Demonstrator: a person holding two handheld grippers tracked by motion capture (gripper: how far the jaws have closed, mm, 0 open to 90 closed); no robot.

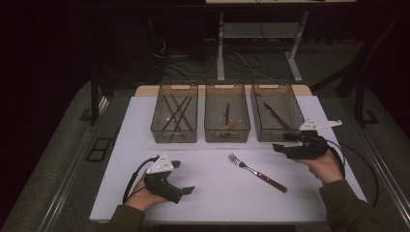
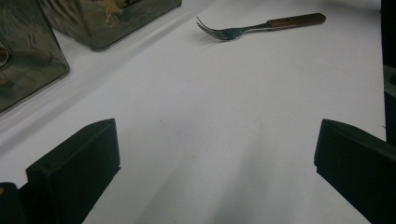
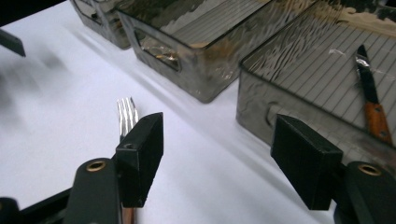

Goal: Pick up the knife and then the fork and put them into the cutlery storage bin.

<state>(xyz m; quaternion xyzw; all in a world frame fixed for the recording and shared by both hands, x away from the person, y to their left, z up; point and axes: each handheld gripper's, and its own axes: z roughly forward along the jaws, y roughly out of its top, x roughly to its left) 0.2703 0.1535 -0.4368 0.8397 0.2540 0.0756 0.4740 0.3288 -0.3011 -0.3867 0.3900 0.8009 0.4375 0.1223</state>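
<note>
On the white bench (image 1: 212, 193) a fork (image 1: 256, 172) with a reddish-brown wooden handle lies flat by itself, its tines toward the middle bin and its handle running out toward the person's right side. Behind it, three smoky see-through bins stand in a row along the far edge: the left bin (image 1: 175, 137) holds several dark thin sticks crossed over one another, the middle bin (image 1: 227, 137) holds a dark utensil and a wooden-handled piece, and the right bin (image 1: 261, 137) holds a knife (image 3: 371, 105) with a wooden handle lying on its ribbed floor. The right claw (image 1: 280, 147) is held just in front of the right bin, above and to the right of the fork; in the right gripper view its two black jaws stand apart with nothing between them, and the fork's tines (image 3: 126, 114) show just past the left jaw, with the handle passing under it. No pad touches the fork. The left claw (image 1: 186, 190) rests near the front left of the bench, well apart from the fork; in the left gripper view its jaws stand wide apart over bare white surface, holding nothing, and the fork (image 2: 261, 27) lies farther off ahead of them.
</note>
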